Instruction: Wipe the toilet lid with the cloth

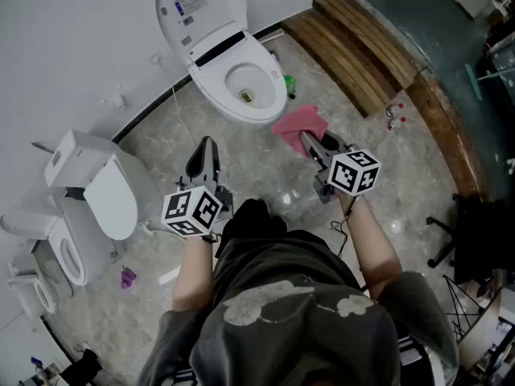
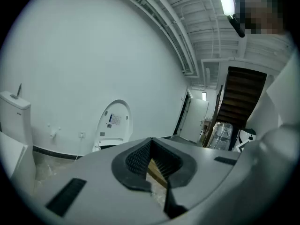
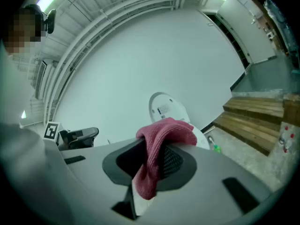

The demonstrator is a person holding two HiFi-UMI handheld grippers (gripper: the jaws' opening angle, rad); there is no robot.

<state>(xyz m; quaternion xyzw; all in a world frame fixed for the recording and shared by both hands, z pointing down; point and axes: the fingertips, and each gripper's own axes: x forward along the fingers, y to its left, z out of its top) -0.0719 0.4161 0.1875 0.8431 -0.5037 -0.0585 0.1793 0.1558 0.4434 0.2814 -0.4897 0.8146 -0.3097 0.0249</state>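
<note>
Low in the frame, the left gripper has its fingers pressed together with nothing between them. Right of it, the right gripper pinches a pink cloth that drapes over the fingers. Beyond, top centre, the toilet lid stands raised against the wall, long axis upright, and its label is too small to read.

Wooden steps are rising off the grey marble floor at the upper right, with two small red-capped bottles standing at their foot. A green bottle is sitting on the floor, well apart from a small purple thing that is lying near another white toilet at the left. A black chair is standing at the right edge.
</note>
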